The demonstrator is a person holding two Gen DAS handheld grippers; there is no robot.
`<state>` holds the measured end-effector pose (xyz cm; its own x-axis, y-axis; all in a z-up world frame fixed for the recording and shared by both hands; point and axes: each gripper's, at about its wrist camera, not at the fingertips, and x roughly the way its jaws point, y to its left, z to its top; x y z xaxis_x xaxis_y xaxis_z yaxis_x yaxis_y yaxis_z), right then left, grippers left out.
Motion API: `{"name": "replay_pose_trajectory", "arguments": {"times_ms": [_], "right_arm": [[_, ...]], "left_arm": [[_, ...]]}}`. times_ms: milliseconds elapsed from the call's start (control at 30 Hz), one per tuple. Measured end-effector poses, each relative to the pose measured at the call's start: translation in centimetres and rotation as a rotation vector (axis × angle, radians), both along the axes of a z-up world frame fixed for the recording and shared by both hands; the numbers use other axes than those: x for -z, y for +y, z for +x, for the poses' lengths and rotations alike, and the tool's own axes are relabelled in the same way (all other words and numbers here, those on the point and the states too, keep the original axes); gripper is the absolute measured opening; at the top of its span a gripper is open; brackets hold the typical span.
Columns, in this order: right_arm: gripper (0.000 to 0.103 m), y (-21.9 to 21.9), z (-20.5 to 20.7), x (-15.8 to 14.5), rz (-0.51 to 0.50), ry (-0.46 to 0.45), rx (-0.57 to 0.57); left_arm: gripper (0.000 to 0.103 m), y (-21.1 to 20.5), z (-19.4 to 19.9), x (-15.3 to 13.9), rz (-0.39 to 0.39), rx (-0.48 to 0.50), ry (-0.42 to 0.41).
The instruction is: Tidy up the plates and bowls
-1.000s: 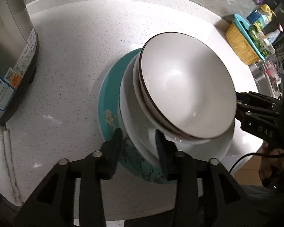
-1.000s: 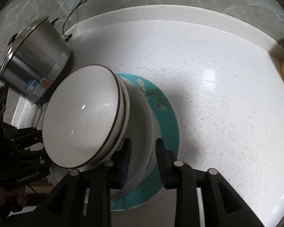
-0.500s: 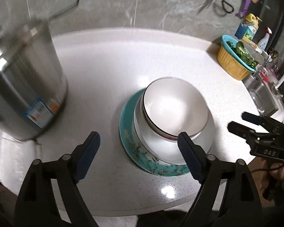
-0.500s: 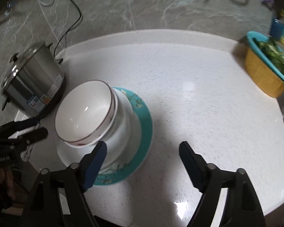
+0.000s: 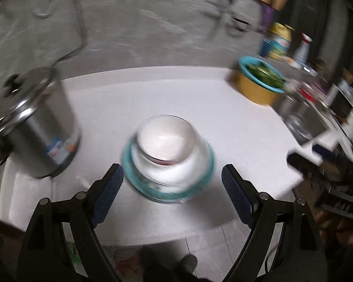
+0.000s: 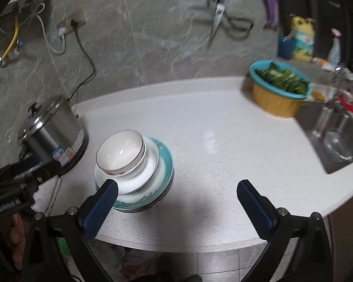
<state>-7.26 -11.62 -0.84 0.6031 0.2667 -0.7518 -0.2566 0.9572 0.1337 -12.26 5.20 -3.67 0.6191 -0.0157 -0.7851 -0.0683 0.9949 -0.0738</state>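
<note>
Done: bowls nested on teal plate, worktop | left gripper, right gripper just spread, empty | left: nothing visible

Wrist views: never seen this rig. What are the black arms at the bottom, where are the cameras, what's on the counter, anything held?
No robot: a person holds a two-finger gripper in each hand, each with a fisheye camera looking along its fingers. The left gripper frames one view, the right gripper the other. Both have just been opening, and nothing is between their jaws. On the white counter a stack stands free: white bowls on a teal plate. Left of it is a steel pot, far right a basket of greens, beside a sink.
</note>
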Motion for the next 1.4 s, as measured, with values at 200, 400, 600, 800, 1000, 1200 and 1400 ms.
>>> {"name": "replay_pose_trajectory", "arguments": {"times_ms": [200, 400, 600, 800, 1000, 1200, 1400], "right_arm": [[0.103, 0.8, -2.6, -4.4, -0.051, -0.105, 0.184], [0.103, 3.6, -3.9, -5.1, -0.087, -0.049, 0.322], [0.103, 5.7, -5.3, -6.0, -0.112, -0.064, 0.373], [0.103, 6.3, -6.0, -6.7, -0.144, -0.062, 0.421], [0.103, 6.1, -6.4, -7.2, -0.167, -0.061, 0.443], [0.103, 5.2, -6.0, -7.3, -0.176, -0.050, 0.465], [0.103, 4.6, -5.3, -7.1, -0.186, -0.032, 0.473]], "left_arm": [[0.085, -1.9, -1.1, -0.8, 0.120, 0.086, 0.038], [0.085, 1.5, -1.8, -1.8, 0.133, 0.113, 0.002], [0.085, 3.6, -1.9, -2.6, 0.092, 0.148, 0.009], [0.085, 3.8, -1.5, -3.1, 0.081, 0.170, 0.028], [0.085, 3.3, -1.2, -3.5, 0.084, 0.189, 0.016], [0.085, 2.9, -0.5, -3.7, 0.086, 0.197, 0.012], [0.085, 2.5, -0.1, -3.6, 0.089, 0.191, 0.010]]}}
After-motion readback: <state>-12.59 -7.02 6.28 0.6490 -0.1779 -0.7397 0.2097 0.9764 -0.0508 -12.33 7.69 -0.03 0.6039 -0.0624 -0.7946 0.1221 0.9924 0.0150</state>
